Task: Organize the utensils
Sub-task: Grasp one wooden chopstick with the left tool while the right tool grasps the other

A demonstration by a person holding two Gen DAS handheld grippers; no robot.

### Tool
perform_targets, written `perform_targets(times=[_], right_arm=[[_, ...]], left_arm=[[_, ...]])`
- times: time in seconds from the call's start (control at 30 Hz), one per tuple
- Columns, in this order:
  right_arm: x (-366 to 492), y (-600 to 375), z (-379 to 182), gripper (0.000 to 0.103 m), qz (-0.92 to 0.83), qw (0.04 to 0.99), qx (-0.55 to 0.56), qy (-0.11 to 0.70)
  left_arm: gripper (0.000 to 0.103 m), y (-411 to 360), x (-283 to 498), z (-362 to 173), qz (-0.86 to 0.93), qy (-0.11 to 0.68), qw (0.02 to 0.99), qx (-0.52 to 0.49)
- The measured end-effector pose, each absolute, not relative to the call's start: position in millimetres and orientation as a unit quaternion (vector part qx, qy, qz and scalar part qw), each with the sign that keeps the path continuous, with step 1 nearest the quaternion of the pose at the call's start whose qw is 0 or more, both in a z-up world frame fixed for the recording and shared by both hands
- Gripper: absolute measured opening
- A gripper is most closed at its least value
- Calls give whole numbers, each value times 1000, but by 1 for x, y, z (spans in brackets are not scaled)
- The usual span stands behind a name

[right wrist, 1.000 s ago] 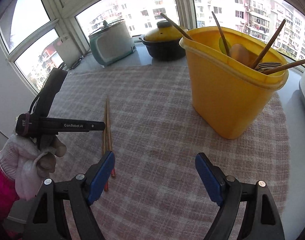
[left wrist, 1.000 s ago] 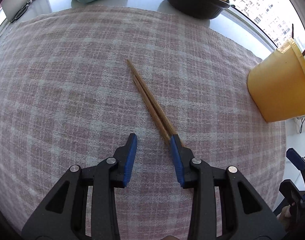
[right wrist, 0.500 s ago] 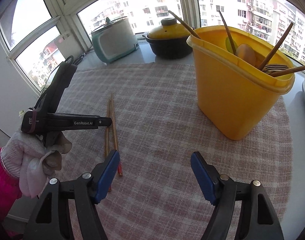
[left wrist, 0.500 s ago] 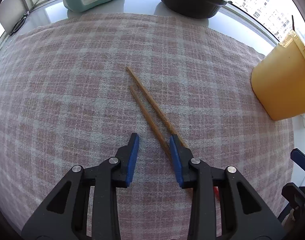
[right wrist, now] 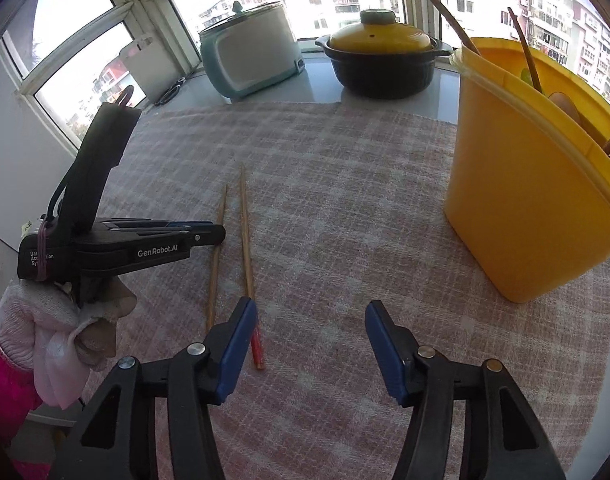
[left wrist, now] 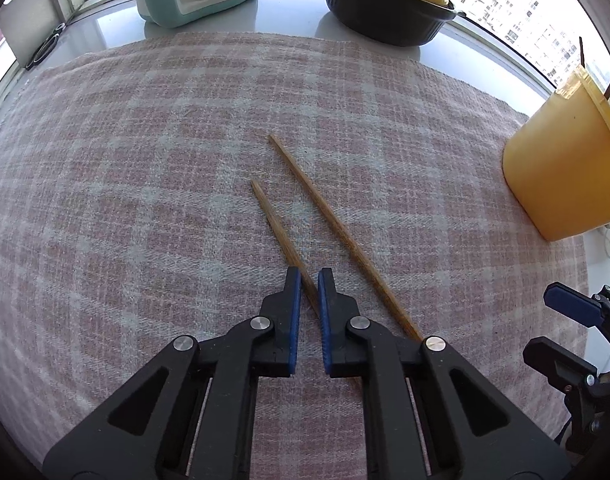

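On the checked cloth [left wrist: 145,200] that covers the counter lie two wooden chopsticks, and I work on the nearer one with the left gripper [left wrist: 309,276]. Its jaws have just been closing and now stand very narrow, with the left chopstick [left wrist: 279,232] running between the blue pads; from the right wrist view the same gripper [right wrist: 219,234] reaches across and meets this stick near its middle. I judge that the pads press on it, or almost. The right chopstick [left wrist: 337,236], with a red end [right wrist: 257,346], lies just beside, free on the cloth. The right gripper [right wrist: 311,320] hangs over this red end; its jaws have just been closing too but are half wide, with nothing between the pads. To do this step well, I would confirm that the stick sits deep in the pads, then lift it straight up and keep it level, because a thin stick held at one point can swing. The right jaws need to move a little to the left, so that the red end comes between them. The yellow bin [right wrist: 537,200], where spoons and sticks already stand, is well apart to the right, and the cloth between is bare, so the path is open. Behind stand a blue cooker [right wrist: 249,60] and a dark pot [right wrist: 385,60] near the window; I would stay away from them and from the tall handles that lean out of the bin.
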State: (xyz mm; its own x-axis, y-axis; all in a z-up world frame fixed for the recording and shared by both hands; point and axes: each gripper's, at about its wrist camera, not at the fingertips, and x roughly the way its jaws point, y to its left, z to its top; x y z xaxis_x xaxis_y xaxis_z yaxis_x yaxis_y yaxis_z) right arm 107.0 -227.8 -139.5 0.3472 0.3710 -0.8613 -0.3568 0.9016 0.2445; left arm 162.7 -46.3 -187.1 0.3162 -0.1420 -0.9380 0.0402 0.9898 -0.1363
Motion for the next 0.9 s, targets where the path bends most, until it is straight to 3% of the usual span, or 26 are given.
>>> perform_targets(times=[0.43, 0.9], right_arm=[[139, -195, -151, 49, 252, 799, -25, 545], [172, -147, -165, 44, 285, 773, -60, 564]], left_arm=[[4, -20, 156, -183, -41, 579, 812, -57], [1, 22, 141, -180, -36, 570, 810, -135]])
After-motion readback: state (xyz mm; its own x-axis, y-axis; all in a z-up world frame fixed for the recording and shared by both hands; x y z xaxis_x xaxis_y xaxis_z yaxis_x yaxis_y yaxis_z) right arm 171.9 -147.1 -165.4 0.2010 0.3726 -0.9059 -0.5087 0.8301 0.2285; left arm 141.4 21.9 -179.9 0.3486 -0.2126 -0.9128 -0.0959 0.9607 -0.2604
